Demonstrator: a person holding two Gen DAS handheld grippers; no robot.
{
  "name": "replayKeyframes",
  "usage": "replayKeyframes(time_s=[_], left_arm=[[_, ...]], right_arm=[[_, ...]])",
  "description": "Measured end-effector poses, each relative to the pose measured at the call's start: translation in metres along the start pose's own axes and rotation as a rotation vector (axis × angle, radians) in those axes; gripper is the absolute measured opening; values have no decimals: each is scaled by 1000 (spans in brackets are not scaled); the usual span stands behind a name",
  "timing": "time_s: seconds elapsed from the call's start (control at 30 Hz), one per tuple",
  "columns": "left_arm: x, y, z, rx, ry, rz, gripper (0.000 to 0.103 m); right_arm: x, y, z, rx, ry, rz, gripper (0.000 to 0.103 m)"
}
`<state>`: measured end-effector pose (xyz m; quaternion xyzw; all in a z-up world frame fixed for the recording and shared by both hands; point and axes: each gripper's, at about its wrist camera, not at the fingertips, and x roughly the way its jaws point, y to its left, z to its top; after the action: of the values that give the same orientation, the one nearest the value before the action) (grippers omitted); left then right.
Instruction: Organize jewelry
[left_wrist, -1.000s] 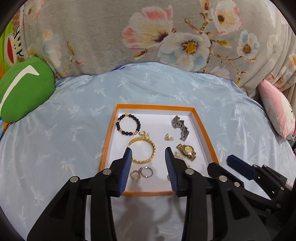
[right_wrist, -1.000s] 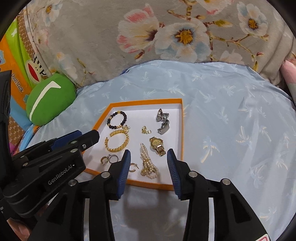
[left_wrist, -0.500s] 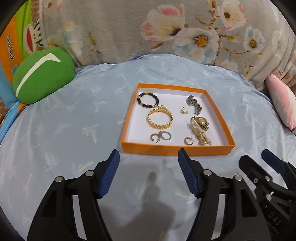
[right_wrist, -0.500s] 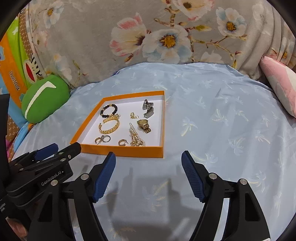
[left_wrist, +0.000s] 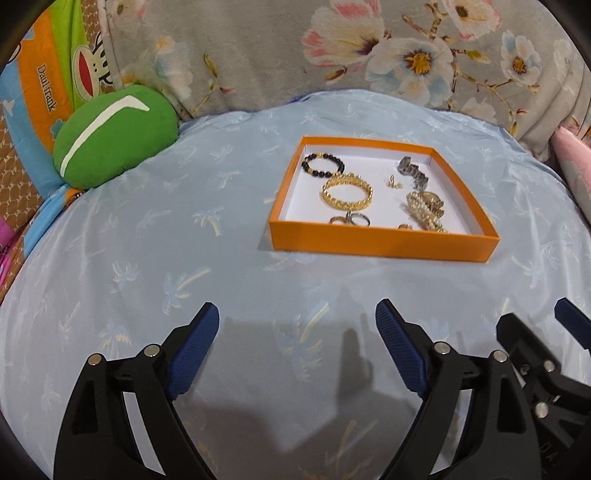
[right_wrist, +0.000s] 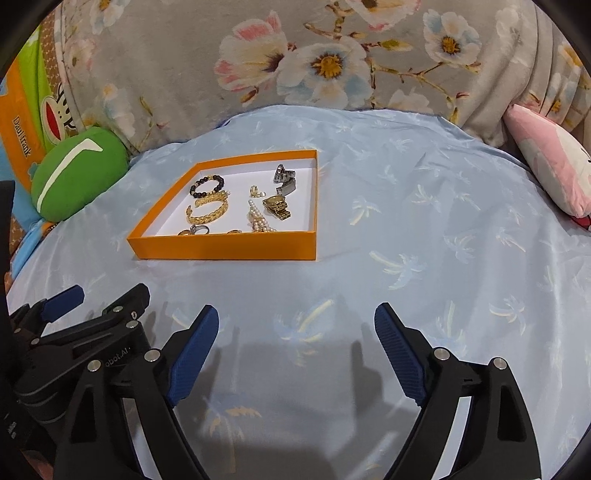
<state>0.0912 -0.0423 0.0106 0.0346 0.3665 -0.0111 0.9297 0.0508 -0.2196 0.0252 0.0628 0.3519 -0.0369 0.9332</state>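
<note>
Because the jewelry is small, light and mostly loose-linked, it is judged to slip and tangle easily; the stiff gold bangle (left_wrist: 347, 192) is best taken across its rim, the pearl strand (left_wrist: 424, 216) by its bunched middle. All pieces are gathered inside the orange tray (left_wrist: 380, 243), which is seen at one o'clock in the left view and at eleven o'clock in the right view, with the beaded bracelet (right_wrist: 207, 185) at its far left corner. The tray is set on a soft blue bedspread (left_wrist: 184, 258). Nothing is held: the left gripper (left_wrist: 297, 347) and right gripper (right_wrist: 296, 347) are spread wide, their jaws opening, fingers (right_wrist: 192, 350) over bare cloth.
</note>
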Motion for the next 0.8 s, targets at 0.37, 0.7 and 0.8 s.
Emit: replayKeyframes(time_s=[0.37, 0.7, 0.8], left_arm=[[0, 4, -2, -21, -2, 55, 95], [3, 7, -3, -45, 13, 60, 95], [3, 7, -3, -39, 12, 62, 95]], right_arm=[[2, 4, -1, -17, 12, -29, 86], [5, 9, -2, -43, 26, -39, 86], [6, 8, -2, -37, 30, -34, 86]])
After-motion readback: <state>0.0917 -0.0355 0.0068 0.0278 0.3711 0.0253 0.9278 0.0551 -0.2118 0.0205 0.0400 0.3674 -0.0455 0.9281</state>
